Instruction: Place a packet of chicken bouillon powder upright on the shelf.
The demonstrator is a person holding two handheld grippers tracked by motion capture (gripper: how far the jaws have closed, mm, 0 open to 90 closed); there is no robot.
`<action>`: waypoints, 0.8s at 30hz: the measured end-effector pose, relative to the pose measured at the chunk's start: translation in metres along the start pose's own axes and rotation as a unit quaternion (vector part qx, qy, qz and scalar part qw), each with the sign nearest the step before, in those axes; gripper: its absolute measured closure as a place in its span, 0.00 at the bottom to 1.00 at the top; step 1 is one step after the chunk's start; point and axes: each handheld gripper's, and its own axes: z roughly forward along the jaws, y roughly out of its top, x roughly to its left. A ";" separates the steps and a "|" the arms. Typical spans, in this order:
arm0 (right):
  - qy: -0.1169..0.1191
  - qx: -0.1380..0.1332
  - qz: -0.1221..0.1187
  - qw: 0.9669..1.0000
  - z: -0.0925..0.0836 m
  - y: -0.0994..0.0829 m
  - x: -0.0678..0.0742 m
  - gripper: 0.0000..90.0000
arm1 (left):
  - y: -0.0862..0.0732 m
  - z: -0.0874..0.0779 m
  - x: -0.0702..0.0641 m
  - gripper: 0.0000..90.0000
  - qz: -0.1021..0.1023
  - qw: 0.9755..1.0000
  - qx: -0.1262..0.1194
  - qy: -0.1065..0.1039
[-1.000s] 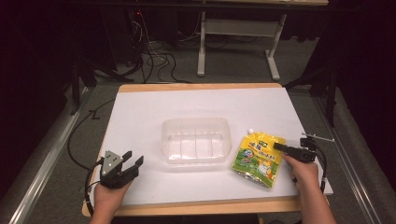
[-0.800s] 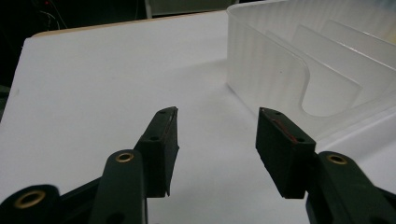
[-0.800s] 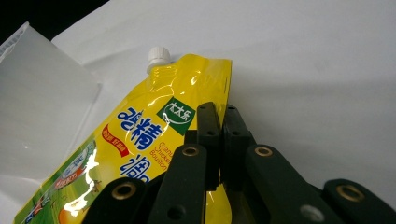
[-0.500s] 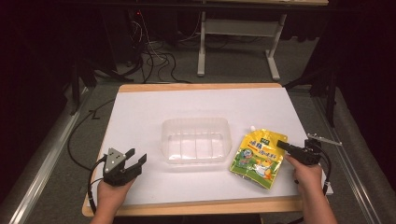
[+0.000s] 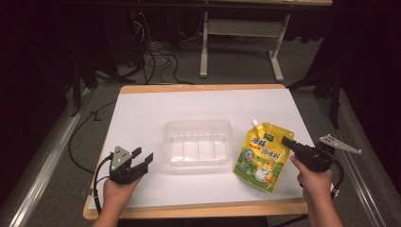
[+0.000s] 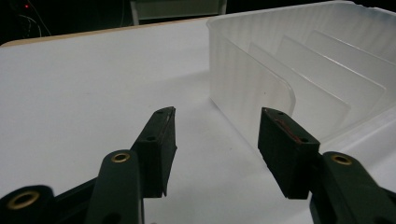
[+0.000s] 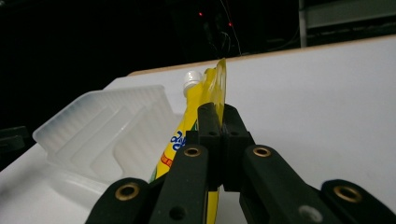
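A yellow spouted drink pouch [image 5: 261, 157] with a white cap sits to the right of a clear plastic container [image 5: 198, 125]. My right gripper [image 5: 285, 141] is shut on the pouch's upper right edge and holds that edge tilted up off the white table cover. In the right gripper view the jaws [image 7: 217, 111] pinch the pouch [image 7: 186, 129] edge-on, with the container [image 7: 107, 126] to the left. My left gripper [image 5: 143, 155] rests open at the front left, its jaws pointing at the container's left wall [image 6: 247, 88]. Nothing is between its fingers [image 6: 218, 113].
The container has several ribbed dividers inside. A white sheet [image 5: 142, 113] covers the wooden table [image 5: 198, 88]. Cables and desk legs [image 5: 204, 52] lie on the dark floor beyond the far edge. A black cable [image 5: 75, 142] trails off the table's left side.
The right gripper has closed on the pouch's edge and risen, tipping the pouch up from lying flat. The left gripper has stayed put.
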 end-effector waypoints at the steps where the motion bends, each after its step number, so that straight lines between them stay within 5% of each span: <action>1: 0.002 -0.005 -0.006 1.000 -0.001 0.002 0.004 1.00 | 0.000 -0.001 0.000 0.52 0.001 1.000 -0.001 0.000; 11: -0.024 -0.053 -0.064 0.996 -0.007 0.024 0.024 1.00 | -0.004 -0.010 0.004 0.52 -0.003 1.000 -0.005 0.011; 15: -0.060 -0.079 -0.094 0.991 -0.005 0.033 0.024 1.00 | -0.006 -0.017 0.005 0.53 -0.008 1.000 -0.008 0.019; 17: -0.095 -0.096 -0.115 0.984 -0.003 0.037 0.017 1.00 | -0.008 -0.020 0.007 0.54 -0.010 1.000 -0.007 0.024; 24: -0.116 -0.106 -0.102 0.982 -0.012 0.028 -0.002 1.00 | -0.007 -0.017 0.008 0.60 -0.020 1.000 -0.002 0.024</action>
